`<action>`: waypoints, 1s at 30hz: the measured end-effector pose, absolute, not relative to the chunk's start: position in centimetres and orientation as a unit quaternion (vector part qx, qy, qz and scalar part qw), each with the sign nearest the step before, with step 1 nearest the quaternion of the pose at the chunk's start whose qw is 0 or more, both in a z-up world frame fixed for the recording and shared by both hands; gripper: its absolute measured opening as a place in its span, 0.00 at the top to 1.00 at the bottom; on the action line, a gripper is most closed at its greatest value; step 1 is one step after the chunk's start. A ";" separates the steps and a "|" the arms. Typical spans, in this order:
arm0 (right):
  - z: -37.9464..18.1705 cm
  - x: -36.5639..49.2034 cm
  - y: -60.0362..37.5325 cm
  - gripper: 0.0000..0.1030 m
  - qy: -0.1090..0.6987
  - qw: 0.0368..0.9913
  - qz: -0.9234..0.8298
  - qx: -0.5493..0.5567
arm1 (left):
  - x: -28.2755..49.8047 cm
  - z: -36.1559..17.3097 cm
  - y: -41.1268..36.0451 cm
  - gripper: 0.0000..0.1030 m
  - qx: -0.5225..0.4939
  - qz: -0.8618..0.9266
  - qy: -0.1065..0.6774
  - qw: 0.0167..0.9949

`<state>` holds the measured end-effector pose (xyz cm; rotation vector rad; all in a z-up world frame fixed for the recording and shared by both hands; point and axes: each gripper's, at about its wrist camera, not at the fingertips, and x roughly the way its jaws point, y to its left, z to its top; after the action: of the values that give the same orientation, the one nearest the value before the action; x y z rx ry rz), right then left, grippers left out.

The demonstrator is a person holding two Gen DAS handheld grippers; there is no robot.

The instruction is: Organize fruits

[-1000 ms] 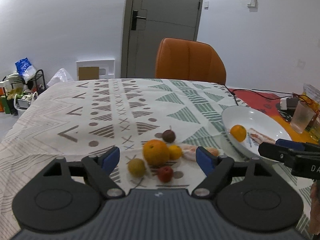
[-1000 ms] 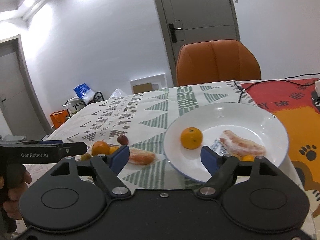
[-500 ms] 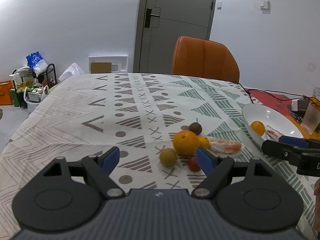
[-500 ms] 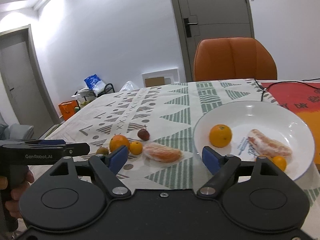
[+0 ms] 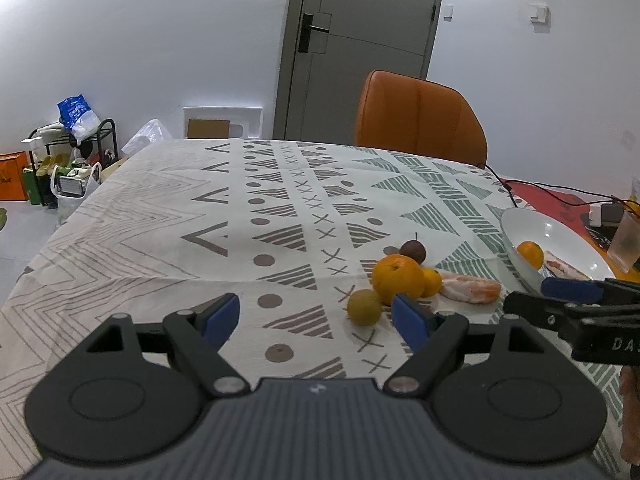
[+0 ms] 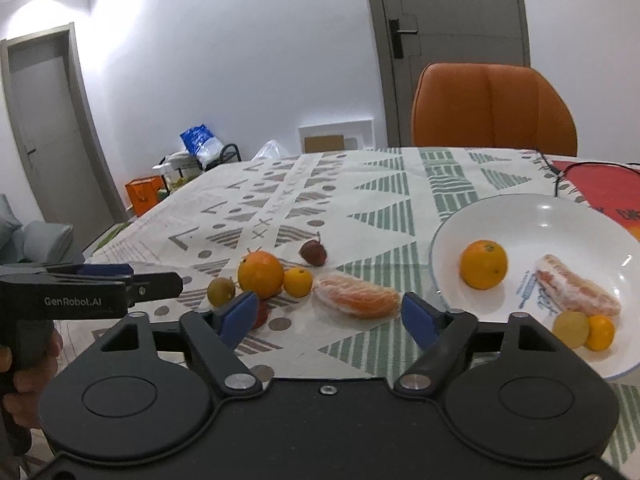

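Orange peeled segment [image 6: 357,297] lies between my right tool [image 6: 330,316] tips, on the counter.
Its jaws are closing, nothing pinched; left tool [image 5: 316,318] released. Next I grasp gently, carry to the plate [image 6: 560,216] rightward.

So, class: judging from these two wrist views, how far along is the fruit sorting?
Done: the white plate holds an orange, a peeled segment and two small fruits.
In hand: nothing. The left gripper is open and empty; the right gripper is closing its jaws, with no pad on anything.
Left: the loose pile on the tablecloth, including a large orange and a peeled piece.
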<state>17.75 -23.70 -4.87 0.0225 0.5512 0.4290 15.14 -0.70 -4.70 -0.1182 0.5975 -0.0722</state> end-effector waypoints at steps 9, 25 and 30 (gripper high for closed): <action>-5.9 19.1 -22.5 0.30 0.299 0.933 0.198 0.015 | 15.6 -5.3 0.5 0.21 -0.068 -0.032 0.300 0.951; -7.4 21.2 -20.3 0.34 0.305 0.944 0.121 -0.031 | 16.2 -6.5 2.6 0.21 -0.090 -0.025 0.310 0.946; -7.5 21.5 -19.6 0.34 0.305 0.944 0.117 -0.039 | 16.2 -6.7 2.9 0.21 -0.094 -0.027 0.311 0.945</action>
<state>21.53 -19.61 -7.53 -0.0802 0.6208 0.2381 16.17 2.88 -6.70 -0.1919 0.6327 -0.0543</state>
